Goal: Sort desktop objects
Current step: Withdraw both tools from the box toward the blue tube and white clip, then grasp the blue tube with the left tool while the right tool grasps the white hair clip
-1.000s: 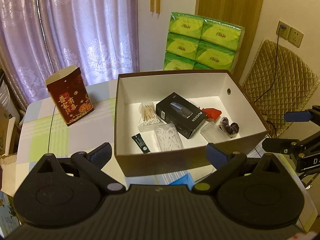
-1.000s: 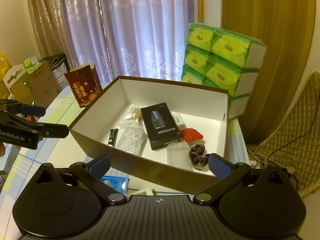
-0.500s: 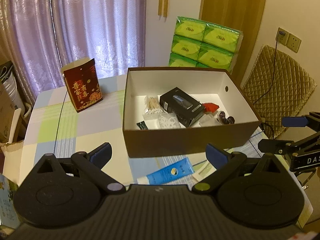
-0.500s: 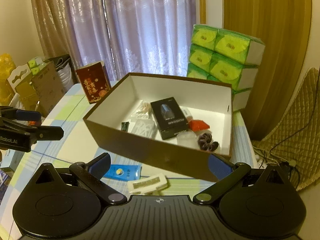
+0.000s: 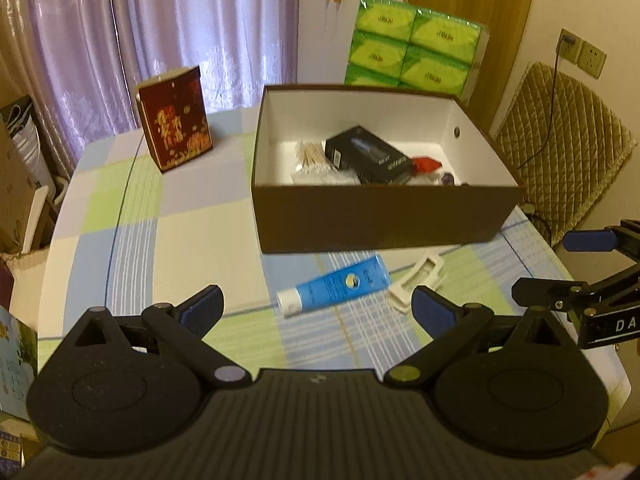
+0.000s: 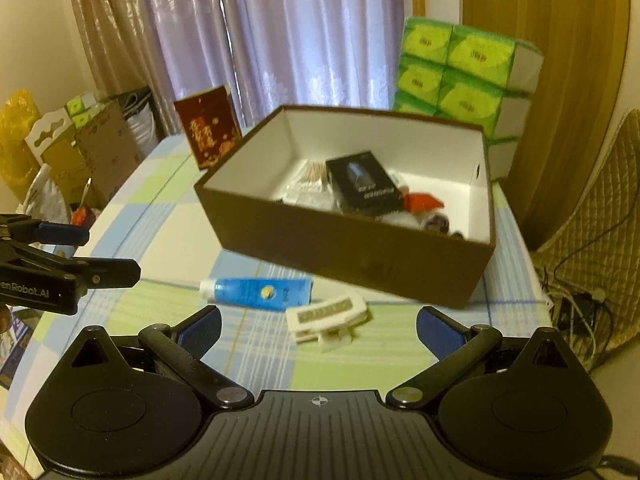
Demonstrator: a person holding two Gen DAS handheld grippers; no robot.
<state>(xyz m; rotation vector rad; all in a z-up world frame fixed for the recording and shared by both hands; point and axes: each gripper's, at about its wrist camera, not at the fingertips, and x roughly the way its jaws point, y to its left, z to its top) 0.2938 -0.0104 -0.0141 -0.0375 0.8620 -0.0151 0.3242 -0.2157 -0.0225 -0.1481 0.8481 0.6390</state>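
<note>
Both grippers are being held spread wide and empty above the near edge of the checked tablecloth [image 5: 120,208]. In the left wrist view the left gripper [image 5: 316,304] is seen at the bottom centre of the frame, its blue fingertips [image 5: 204,304] standing well apart with nothing between them. In the right wrist view the right gripper [image 6: 318,322] is likewise being shown released at the bottom centre, nothing being grasped.

The brown box [image 5: 376,216] is being shown in the middle of both frames, open at the top and white inside. Inside it a black carton [image 5: 366,154], a bundle of cotton swabs [image 5: 310,156] to its left and a red item [image 5: 426,165] to its right are lying; further small items near the front wall are being partly hidden and cannot be made out.

Just in front of the box, on the cloth, a blue tube [image 5: 334,286] is lying flat with its white cap towards the left of the frame, and a white clip-like item [image 5: 418,274] is lying just beside it on the right, blurred. In the right wrist view the tube [image 6: 258,290] and the white item [image 6: 326,314] are seen just above the gripper's fingertips.

A dark red carton [image 5: 174,118] is standing upright in the upper left of the left view, well apart from the box. Green tissue packs [image 5: 416,52] are being seen stacked behind the box, at upper right.
</note>
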